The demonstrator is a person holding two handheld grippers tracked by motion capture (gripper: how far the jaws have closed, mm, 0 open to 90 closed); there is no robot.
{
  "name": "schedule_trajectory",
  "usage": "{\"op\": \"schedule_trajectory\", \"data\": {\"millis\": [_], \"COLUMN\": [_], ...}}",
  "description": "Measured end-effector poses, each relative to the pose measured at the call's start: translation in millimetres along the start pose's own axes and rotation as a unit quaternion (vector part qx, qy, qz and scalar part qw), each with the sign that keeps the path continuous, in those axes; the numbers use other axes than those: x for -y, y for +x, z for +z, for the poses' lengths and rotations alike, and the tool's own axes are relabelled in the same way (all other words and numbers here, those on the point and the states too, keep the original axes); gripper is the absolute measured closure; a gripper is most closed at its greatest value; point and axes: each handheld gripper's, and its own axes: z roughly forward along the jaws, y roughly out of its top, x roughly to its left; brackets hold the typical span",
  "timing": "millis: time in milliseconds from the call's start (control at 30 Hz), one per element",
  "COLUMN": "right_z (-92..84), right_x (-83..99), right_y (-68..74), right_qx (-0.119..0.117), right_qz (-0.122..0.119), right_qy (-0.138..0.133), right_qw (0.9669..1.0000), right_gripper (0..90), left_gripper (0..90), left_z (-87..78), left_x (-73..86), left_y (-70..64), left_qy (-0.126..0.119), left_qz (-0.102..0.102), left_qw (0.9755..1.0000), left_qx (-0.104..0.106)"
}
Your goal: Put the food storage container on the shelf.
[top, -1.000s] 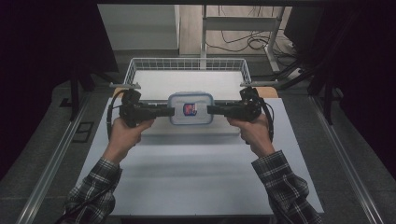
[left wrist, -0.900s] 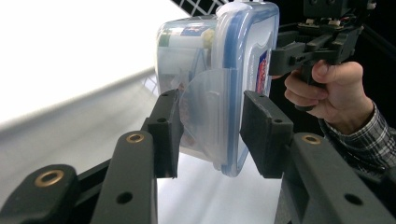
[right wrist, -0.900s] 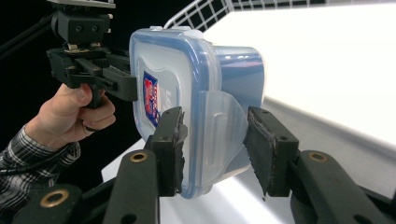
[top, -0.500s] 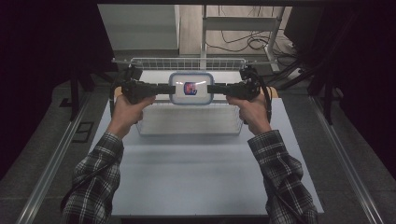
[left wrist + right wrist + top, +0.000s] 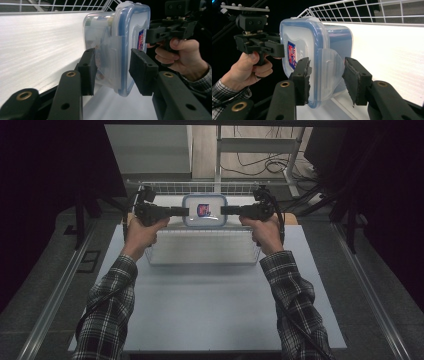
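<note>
Here, left hand-held gripper (image 5: pixel 184 211) grasps the left end of the clear lidded container (image 5: pixel 204 211), jaws closed over its latch flap. Container held level above the wire basket (image 5: pixel 200 251) on the worktop (image 5: pixel 210 310). Right hand-held gripper (image 5: pixel 225 211) grasps the right end likewise.

I see a clear box (image 5: pixel 204 210) with blue-rimmed lid, red-blue label; white wire basket (image 5: pixel 200 247); plaid sleeves (image 5: pixel 292 285); black grippers.
</note>
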Motion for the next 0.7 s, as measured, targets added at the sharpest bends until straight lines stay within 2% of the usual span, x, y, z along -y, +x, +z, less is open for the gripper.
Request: {"op": "schedule_trajectory", "data": {"millis": [167, 267, 433, 467, 500, 567, 700], "right_z": [2.9, 4.2, 6.4, 8.9, 8.9, 10.3, 9.5], "right_x": [-1.9, -4.2, -5.6, -5.2, -5.2, -4.9, -6.7], "right_y": [-0.5, 2.1, 3.5, 5.6, 5.6, 6.5, 7.3], "right_qx": [0.010, 0.047, 0.062, 0.071, 0.071, 0.080, 0.084], "right_qz": [-0.001, -0.017, -0.025, -0.032, -0.032, -0.030, -0.030], "right_qy": [-0.003, 0.005, 0.009, 0.017, 0.017, 0.011, 0.008], "right_qw": [0.9999, 0.9987, 0.9977, 0.9968, 0.9968, 0.9963, 0.9960], "right_gripper": [55.0, 55.0, 57.1, 57.7, 57.7, 57.2, 58.4], "left_gripper": [53.8, 54.0, 51.5, 50.0, 50.6, 49.0, 47.6], "left_z": [3.4, 4.1, 5.8, 6.3, 6.3, 6.7, 6.7], "left_x": [-3.9, -6.9, -8.8, -10.0, -10.0, -12.0, -14.7], "left_y": [-3.2, -4.6, -2.4, -3.6, -3.6, -4.6, -7.2], "left_qy": [0.004, 0.013, 0.010, 0.006, 0.006, 0.008, 0.006], "left_qz": [0.016, 0.020, 0.017, 0.018, 0.018, 0.024, 0.031], "left_qw": [0.9995, 0.9990, 0.9986, 0.9975, 0.9975, 0.9957, 0.9933], "left_qx": [-0.028, -0.038, -0.049, -0.068, -0.068, -0.089, -0.111]}}
